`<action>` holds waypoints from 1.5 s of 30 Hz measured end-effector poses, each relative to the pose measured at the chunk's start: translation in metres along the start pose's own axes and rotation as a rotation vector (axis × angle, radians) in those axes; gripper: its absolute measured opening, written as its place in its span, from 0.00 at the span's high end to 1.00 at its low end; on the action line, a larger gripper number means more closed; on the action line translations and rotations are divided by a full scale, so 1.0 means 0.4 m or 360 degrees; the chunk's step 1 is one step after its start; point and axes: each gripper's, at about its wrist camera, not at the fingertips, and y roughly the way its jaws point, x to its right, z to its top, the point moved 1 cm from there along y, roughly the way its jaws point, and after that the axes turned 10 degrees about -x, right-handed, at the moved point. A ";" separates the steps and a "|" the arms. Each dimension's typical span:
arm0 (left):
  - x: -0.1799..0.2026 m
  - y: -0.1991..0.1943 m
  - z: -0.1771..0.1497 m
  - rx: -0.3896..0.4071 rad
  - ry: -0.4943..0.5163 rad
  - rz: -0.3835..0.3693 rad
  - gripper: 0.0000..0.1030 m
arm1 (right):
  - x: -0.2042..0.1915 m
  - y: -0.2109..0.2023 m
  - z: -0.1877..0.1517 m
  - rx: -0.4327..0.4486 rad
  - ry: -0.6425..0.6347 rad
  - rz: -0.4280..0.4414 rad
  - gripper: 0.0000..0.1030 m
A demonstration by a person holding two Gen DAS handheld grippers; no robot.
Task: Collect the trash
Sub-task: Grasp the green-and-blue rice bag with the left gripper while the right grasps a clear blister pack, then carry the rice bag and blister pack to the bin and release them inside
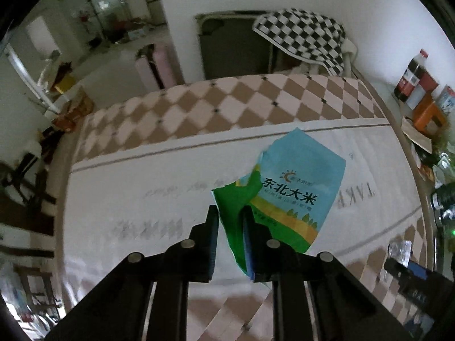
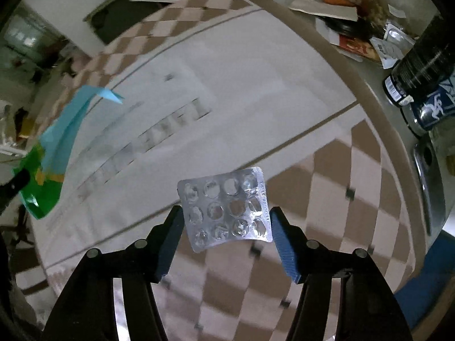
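Note:
My left gripper (image 1: 229, 216) is shut on the green lower edge of an empty blue-and-green rice bag (image 1: 287, 190) and holds it above the round table's cloth (image 1: 142, 187). The same bag (image 2: 54, 153) shows at the left of the right wrist view, hanging in the air. My right gripper (image 2: 226, 213) is open around an empty silver pill blister pack (image 2: 227, 207), which lies on the checkered part of the cloth (image 2: 327, 199). The blister pack sits between the two blue pads, apart from both.
The table's far right rim holds a cola bottle (image 1: 412, 76), an orange box (image 1: 426, 113), a dark jar (image 2: 421, 68), papers and wrappers (image 2: 355, 45). A chair with a black-and-white checked cloth (image 1: 304, 34) stands behind the table. A pink suitcase (image 1: 153, 65) stands on the floor.

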 end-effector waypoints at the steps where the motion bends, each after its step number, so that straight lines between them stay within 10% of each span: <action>1: -0.016 -0.011 -0.020 0.0010 -0.0015 0.0002 0.88 | -0.021 -0.009 -0.026 0.0011 -0.0021 0.0013 0.38; 14: -0.338 -0.241 -0.606 0.0111 -0.0104 -0.0059 0.88 | -0.149 -0.133 -0.645 0.0138 -0.0189 0.0199 0.38; 22: -0.472 -0.174 -0.996 -0.0227 -0.0123 -0.0087 0.88 | -0.135 -0.062 -1.058 -0.0060 -0.0167 0.0239 0.38; 31: -0.508 0.210 -1.231 -0.0695 -0.0258 -0.0027 0.88 | -0.092 0.220 -1.281 -0.0394 -0.0229 0.0099 0.38; 43: -0.482 0.886 -1.371 -0.1087 -0.0596 -0.0225 0.82 | -0.093 0.879 -1.211 -0.0602 -0.0291 0.0026 0.38; 45: -0.487 0.932 -1.391 -0.1111 -0.0630 -0.0250 0.68 | -0.098 0.960 -1.201 -0.0637 -0.0291 0.0038 0.37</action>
